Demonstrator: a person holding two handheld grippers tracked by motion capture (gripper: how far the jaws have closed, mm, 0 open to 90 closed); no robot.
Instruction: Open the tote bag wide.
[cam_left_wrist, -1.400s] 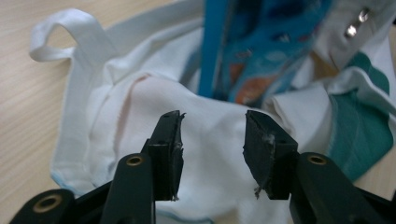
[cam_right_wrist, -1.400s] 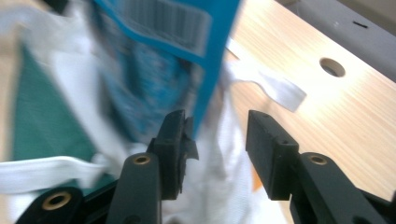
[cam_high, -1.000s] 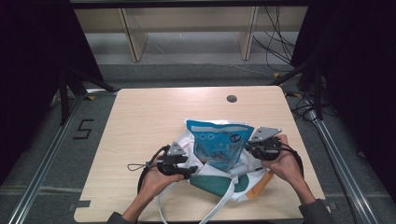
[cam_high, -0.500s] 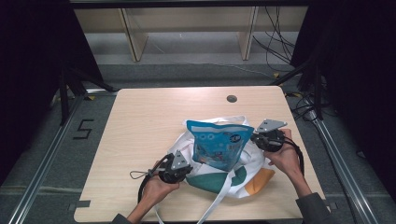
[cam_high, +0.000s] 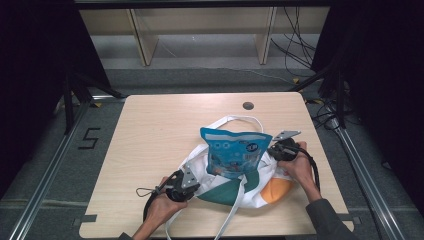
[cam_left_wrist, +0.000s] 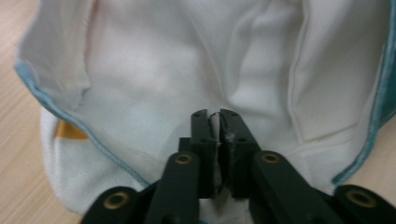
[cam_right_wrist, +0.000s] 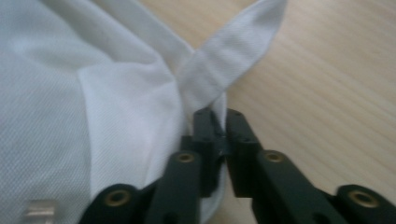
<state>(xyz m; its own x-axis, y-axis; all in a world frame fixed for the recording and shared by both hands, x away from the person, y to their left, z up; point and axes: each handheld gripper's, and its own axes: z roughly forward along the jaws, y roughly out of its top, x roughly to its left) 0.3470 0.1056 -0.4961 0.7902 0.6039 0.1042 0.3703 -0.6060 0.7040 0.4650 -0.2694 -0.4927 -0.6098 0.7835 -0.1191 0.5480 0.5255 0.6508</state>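
**Two grippers, two pinches on the tote bag's mouth**

Both pairs of jaws stand nearly together with white cloth caught between them. The left gripper nips a fold of the bag's inner fabric; its jaws have just eased a little after snapping shut, yet the cloth sits between the pads. The right gripper pinches the bag's edge right where a white strap is sewn on, and its jaws too have just loosened slightly around the hem.

Compared with a second ago, the left hand has slid toward the bag's near left corner, and the right hand has dropped from above the pouch to the bag's right edge. I read that as the mouth of the tote bag being taken at both sides, ready to pull over the blue snack pouch that stands in the opening, at the table's near middle.

How deep the pouch sits is hidden by folds. The print is too small to read, and a grey tab low in the right gripper view I can't identify.
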